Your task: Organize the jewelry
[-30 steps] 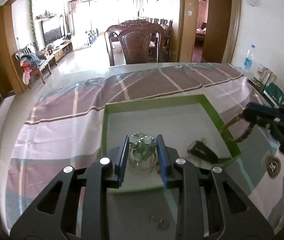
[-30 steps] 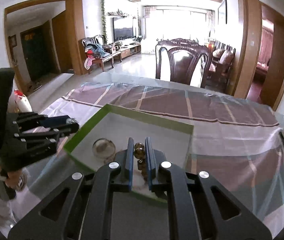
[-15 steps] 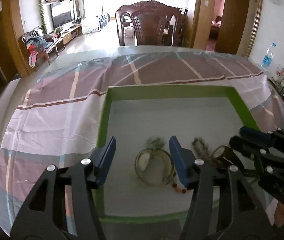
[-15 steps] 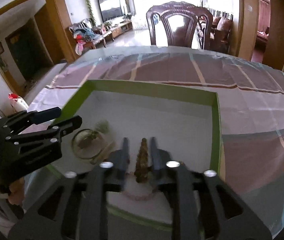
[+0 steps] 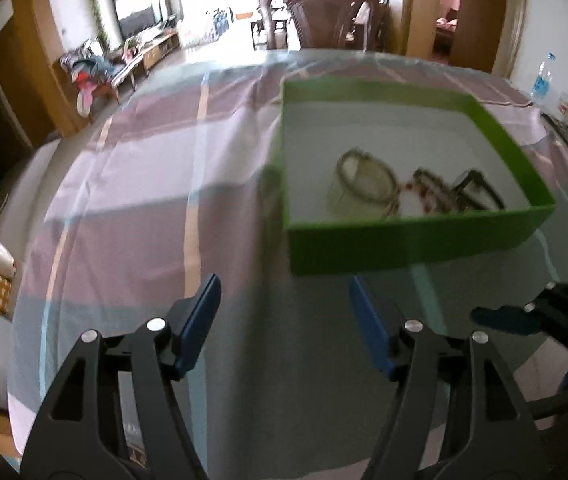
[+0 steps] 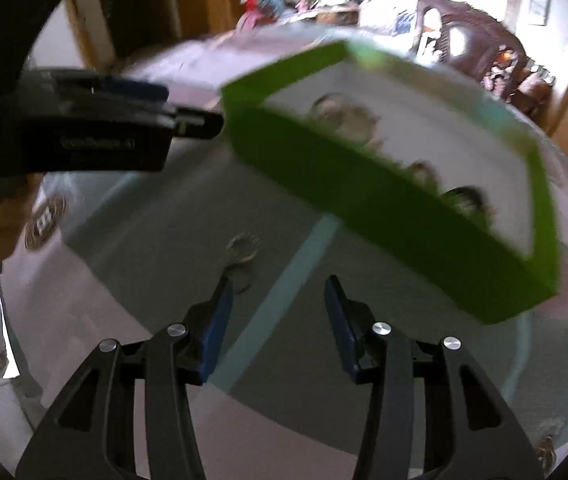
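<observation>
1. Pulled back since half a second ago: left claw [image 5: 284, 308] out of the green box [image 5: 403, 246] and now over bare tabletop [image 5: 132, 240] in front of it; right claw [image 6: 278, 300] also out of the box, with the beaded string once between its fingers gone from its grip.
2. Left claw: released, blue fingers [image 5: 200, 320] spread wide, nothing between them, aimed at the near left corner of the box.
3. Right claw: released as well, fingers [image 6: 216, 320] apart and empty, hovering above the tabletop [image 6: 156, 248] just short of the box's [image 6: 363, 196] near wall.
4. Just ahead of the right claw's left finger: small metal rings [image 6: 242, 256] lying on the tabletop, outside the box, blurred.
5. In the left wrist view, seen inside the box on its white floor: a round bangle [image 5: 363, 188] toward the left, a beaded strand with red bits [image 5: 423, 194] beside it, and a dark ring-shaped piece [image 5: 477, 194] to the right, all close together near the front wall.
6. In the right wrist view: same pieces only as blurred shapes above the green wall; exact contact between them impossible to tell.
7. At the lower right of the left wrist view: right claw's dark body. At the upper left of the right wrist view: left claw, level with the box corner.
8. Farther out: striped cloth [image 5: 144, 152] under a clear cover, a dark wooden chair [image 5: 319, 16] beyond the far edge, a water bottle [image 5: 541, 80] at the far right.
</observation>
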Action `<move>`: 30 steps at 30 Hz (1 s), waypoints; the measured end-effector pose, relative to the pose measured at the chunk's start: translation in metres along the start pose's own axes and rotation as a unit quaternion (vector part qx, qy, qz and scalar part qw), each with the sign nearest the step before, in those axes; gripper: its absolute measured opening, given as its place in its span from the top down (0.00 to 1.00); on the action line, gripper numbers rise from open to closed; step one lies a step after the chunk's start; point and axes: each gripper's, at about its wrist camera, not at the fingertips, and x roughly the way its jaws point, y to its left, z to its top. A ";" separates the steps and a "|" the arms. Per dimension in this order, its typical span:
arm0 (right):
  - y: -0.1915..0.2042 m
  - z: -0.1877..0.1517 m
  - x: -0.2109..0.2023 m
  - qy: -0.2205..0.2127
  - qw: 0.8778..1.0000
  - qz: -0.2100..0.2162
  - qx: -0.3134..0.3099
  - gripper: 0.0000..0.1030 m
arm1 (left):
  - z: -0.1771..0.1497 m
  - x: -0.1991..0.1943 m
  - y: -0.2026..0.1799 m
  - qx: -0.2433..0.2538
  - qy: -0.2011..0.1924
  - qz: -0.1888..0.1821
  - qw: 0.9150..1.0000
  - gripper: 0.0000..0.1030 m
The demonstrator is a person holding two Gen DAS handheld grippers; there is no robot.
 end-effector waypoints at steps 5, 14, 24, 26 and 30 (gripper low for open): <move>0.014 0.004 0.017 -0.005 1.000 -0.016 -0.010 0.61 | -0.014 0.007 0.011 -0.024 0.016 -0.002 1.000 0.33; -0.028 -0.005 0.006 0.004 0.996 -0.057 0.071 0.81 | -0.029 0.010 -0.018 0.001 0.025 -0.022 0.999 0.32; -0.087 -0.036 -0.013 -0.039 0.963 -0.142 0.226 0.81 | -0.043 0.021 -0.074 0.042 0.039 -0.057 0.997 0.32; -0.086 -0.037 -0.013 -0.041 0.963 -0.143 0.227 0.81 | -0.046 0.022 -0.078 0.047 0.040 -0.054 0.997 0.33; -0.087 -0.039 -0.013 -0.045 0.963 -0.147 0.222 0.81 | -0.048 0.030 -0.079 0.041 0.044 -0.053 0.997 0.48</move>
